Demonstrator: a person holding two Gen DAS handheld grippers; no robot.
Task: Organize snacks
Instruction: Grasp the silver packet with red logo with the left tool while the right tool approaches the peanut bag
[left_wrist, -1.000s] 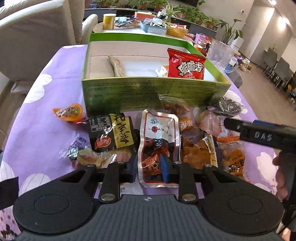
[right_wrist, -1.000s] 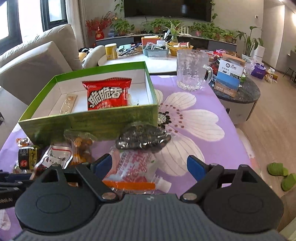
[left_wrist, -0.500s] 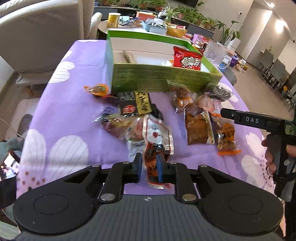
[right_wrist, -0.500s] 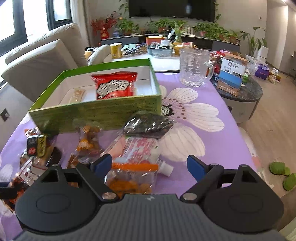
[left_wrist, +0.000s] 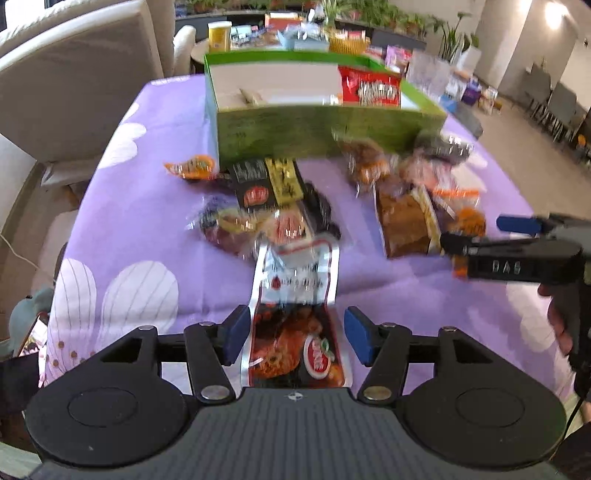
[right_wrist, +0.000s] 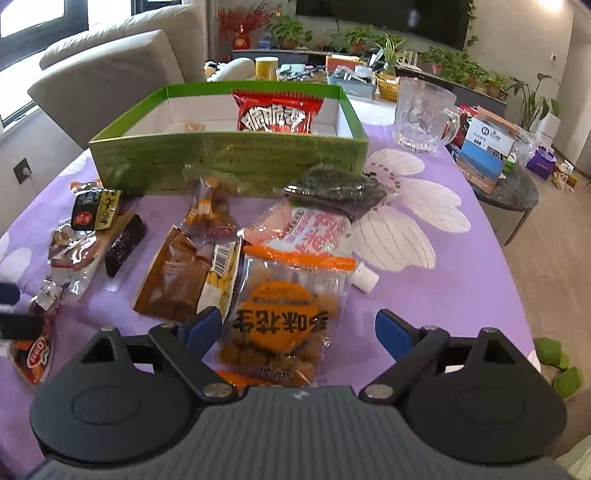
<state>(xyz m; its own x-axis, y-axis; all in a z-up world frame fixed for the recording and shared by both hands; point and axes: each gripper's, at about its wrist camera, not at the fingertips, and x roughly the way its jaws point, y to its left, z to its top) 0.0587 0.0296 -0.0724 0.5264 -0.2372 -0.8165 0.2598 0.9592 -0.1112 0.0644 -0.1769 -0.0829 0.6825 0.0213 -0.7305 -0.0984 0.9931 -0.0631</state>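
A green box (left_wrist: 325, 129) with a red chip bag (left_wrist: 369, 88) inside stands at the far side of the purple cloth; it also shows in the right wrist view (right_wrist: 229, 155). Loose snack packs lie in front of it. My left gripper (left_wrist: 295, 334) is open, its fingers on either side of a silver and red pouch (left_wrist: 295, 295) that lies between them. My right gripper (right_wrist: 295, 330) is open over a clear bag of orange peanuts (right_wrist: 284, 317). The right gripper also shows in the left wrist view (left_wrist: 469, 240), at the right.
A brown pack (right_wrist: 184, 273), a pink and white pack (right_wrist: 314, 229), a dark seed pack (right_wrist: 332, 188) and a black and yellow pack (right_wrist: 96, 210) lie on the cloth. A glass mug (right_wrist: 424, 114) stands at the far right. A sofa (right_wrist: 110, 74) is behind left.
My left gripper was shut on the silver and red pouch, pulled it back toward me, and has now opened. My right gripper has drawn back, so the peanut bag lies between its fingers.
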